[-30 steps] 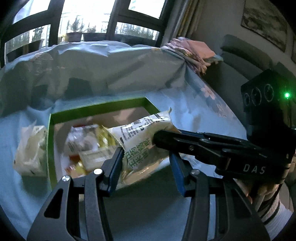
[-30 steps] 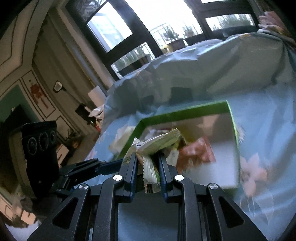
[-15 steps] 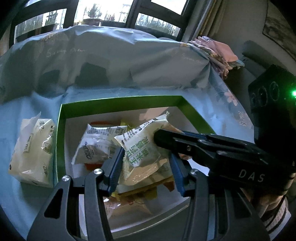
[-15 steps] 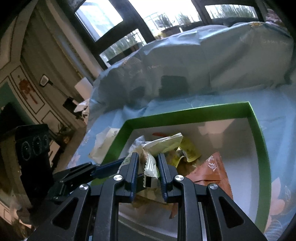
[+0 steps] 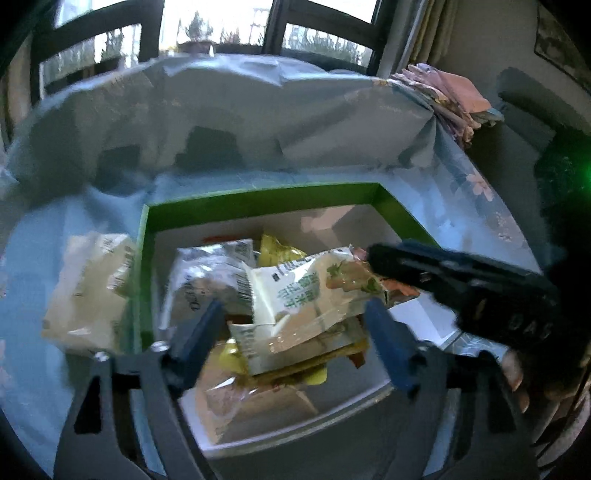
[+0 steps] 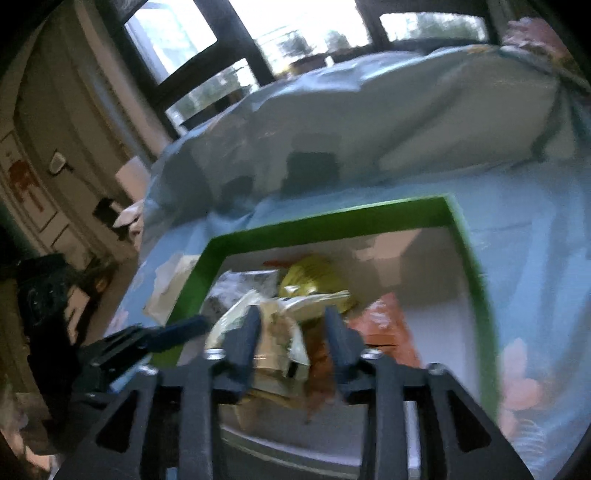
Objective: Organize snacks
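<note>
Green-walled box (image 5: 258, 199), white inside, on a surface draped in pale blue floral cloth (image 5: 480, 206); whether bed or table cannot be told. Contents: a heap of snack packets, uppermost a white packet with green lettering (image 5: 306, 295), lying across a silvery packet (image 5: 207, 273), a yellow packet (image 5: 277, 251) behind it, an orange packet (image 6: 384, 325) toward the right side of the box. One cream packet (image 5: 88, 291) lies outside the box, just beside its left wall. Left gripper (image 5: 295, 339): blue fingers spread wide apart over the near part of the heap, holding nothing. Right gripper (image 6: 291, 332): dark fingers parted, one end of the white packet lying between them; contact with the pads cannot be told through the blur. Background: dark-framed window (image 5: 221, 26), folded pink cloth (image 5: 450, 92) at the cloth's far right corner.
</note>
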`<state>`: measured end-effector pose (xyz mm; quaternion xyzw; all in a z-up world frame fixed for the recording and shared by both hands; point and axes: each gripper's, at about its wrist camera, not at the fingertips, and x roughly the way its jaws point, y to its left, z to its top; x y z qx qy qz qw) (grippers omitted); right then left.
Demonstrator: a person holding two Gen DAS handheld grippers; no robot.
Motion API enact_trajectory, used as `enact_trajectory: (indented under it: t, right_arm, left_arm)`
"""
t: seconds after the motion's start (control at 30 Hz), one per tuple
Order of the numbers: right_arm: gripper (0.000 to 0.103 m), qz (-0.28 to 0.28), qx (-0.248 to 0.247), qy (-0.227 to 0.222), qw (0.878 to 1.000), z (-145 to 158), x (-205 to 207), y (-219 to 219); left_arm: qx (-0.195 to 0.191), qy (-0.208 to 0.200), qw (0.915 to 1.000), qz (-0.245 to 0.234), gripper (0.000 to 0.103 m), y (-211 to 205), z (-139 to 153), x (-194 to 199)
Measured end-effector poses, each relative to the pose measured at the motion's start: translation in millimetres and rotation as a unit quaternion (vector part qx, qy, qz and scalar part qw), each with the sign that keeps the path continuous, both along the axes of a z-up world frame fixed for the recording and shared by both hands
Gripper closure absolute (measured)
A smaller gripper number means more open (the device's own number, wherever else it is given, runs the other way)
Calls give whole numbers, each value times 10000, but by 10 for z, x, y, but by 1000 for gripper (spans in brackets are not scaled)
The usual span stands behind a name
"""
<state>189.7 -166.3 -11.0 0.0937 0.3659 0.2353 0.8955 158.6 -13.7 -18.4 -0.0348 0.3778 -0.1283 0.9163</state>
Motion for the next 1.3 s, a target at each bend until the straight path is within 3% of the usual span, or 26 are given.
enact_trajectory:
  t: [0.37, 0.47, 0.63, 0.87, 1.0, 1.3]
  right_arm:
    - [38, -270, -944, -392, 9944, 443, -513, -145]
    - [36, -284, -1163, -409, 9920, 479, -621, -125]
    - [34, -332, -1354, -302, 9898, 470, -713, -110]
    - [27, -359, -1657, -211, 9853, 495, -796, -45]
    - [25, -348, -1877, -271, 9812, 521, -845, 32]
    - [25, -254, -2051, -275, 9780, 559, -875, 142]
  left_arm:
    - [375, -360, 9972, 533, 16, 73, 438, -483]
    - [506, -372, 9961, 627, 1, 62, 500, -593]
    - [697, -483, 9931, 805, 0, 57, 599, -754]
    - [568, -267, 9931, 986, 0, 127, 638, -865]
    - [160, -96, 9942, 1063, 0, 236, 631, -864]
    - [200, 192, 9920, 1234, 0, 267, 622, -847]
